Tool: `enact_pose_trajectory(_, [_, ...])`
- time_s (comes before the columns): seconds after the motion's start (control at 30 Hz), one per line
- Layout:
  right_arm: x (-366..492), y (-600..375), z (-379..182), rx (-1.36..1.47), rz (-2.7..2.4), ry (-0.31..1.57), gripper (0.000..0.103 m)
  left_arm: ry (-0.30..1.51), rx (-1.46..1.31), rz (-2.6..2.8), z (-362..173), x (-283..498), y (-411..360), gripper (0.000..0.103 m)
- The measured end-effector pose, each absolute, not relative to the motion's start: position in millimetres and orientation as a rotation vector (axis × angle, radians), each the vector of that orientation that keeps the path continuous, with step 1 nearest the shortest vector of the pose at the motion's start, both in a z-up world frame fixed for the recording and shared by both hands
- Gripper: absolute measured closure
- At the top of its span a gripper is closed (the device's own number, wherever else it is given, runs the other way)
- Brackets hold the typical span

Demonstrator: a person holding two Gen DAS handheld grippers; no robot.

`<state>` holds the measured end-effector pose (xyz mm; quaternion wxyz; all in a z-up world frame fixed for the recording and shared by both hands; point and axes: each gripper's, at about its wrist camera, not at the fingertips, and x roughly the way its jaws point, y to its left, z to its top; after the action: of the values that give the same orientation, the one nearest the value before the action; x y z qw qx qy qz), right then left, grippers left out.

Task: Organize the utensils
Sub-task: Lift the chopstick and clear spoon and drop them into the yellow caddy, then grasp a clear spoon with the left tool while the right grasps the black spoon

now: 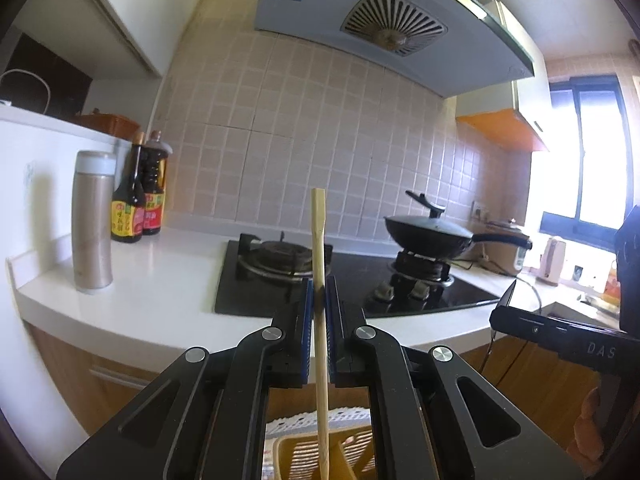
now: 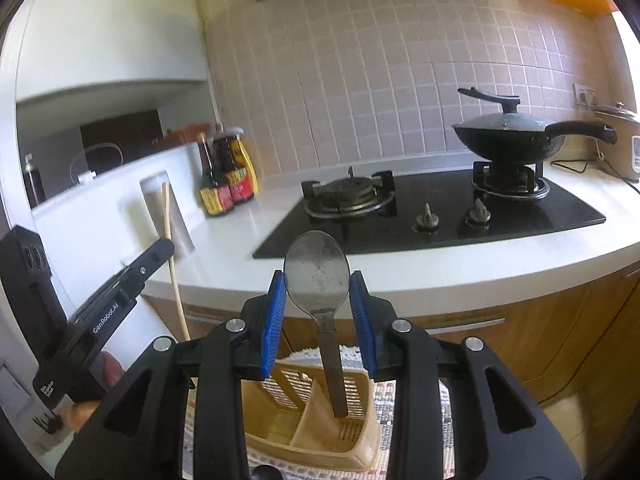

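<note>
My left gripper (image 1: pixel 319 292) is shut on a wooden chopstick (image 1: pixel 320 240), held upright with its lower end over a tan plastic utensil basket (image 1: pixel 296 460). It also shows in the right wrist view (image 2: pixel 120 292) with the chopstick (image 2: pixel 176 280). My right gripper (image 2: pixel 318 292) is shut on the bowl of a metal spoon (image 2: pixel 318 276). The spoon's handle hangs down into the tan utensil basket (image 2: pixel 280 424), which has divided compartments.
The basket stands on a woven mat (image 2: pixel 412 400) below a white countertop (image 2: pixel 440 272). On it are a black gas hob (image 2: pixel 440 208), a lidded wok (image 2: pixel 508 136), sauce bottles (image 2: pixel 224 184) and a steel flask (image 1: pixel 92 220). Wooden cabinets (image 2: pixel 560 340) sit under the counter.
</note>
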<state>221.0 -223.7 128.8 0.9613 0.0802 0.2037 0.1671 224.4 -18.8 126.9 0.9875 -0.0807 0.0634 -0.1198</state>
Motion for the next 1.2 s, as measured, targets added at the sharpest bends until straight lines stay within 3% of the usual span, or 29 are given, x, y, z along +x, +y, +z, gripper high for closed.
enact_pose_trajectory(0.37, [219,-219,100,0.153,0.343,0.465,0.073,0.185,-0.177,-0.263,104,224,-7,0.098])
enact_pose_trajectory(0.47, [213,-220,98,0.152,0.345,0.482,0.073,0.208,-0.189,-0.284,104,220,-3,0.089])
enact_pose_trajectory(0.53, [208,-220,98,0.152,0.355,0.495,0.073,0.22,-0.193,-0.298,106,213,0,0.072])
enact_pose_trajectory(0.6, [201,-220,99,0.148,0.354,0.498,0.065,0.224,-0.201,-0.308,108,206,3,0.061])
enact_pose_trajectory(0.63, [197,-221,101,0.147,0.351,0.497,0.054,0.226,-0.204,-0.314,110,201,5,0.059])
enact_pose_trajectory(0.67, [192,-222,102,0.148,0.349,0.492,0.051,0.226,-0.204,-0.318,111,196,6,0.059])
enact_pose_trajectory(0.73, [184,-222,105,0.147,0.353,0.49,0.051,0.227,-0.197,-0.326,115,187,7,0.054])
enact_pose_trajectory(1.2, [121,-207,136,0.019,0.315,0.584,0.051,0.332,-0.13,-0.351,163,109,10,0.047])
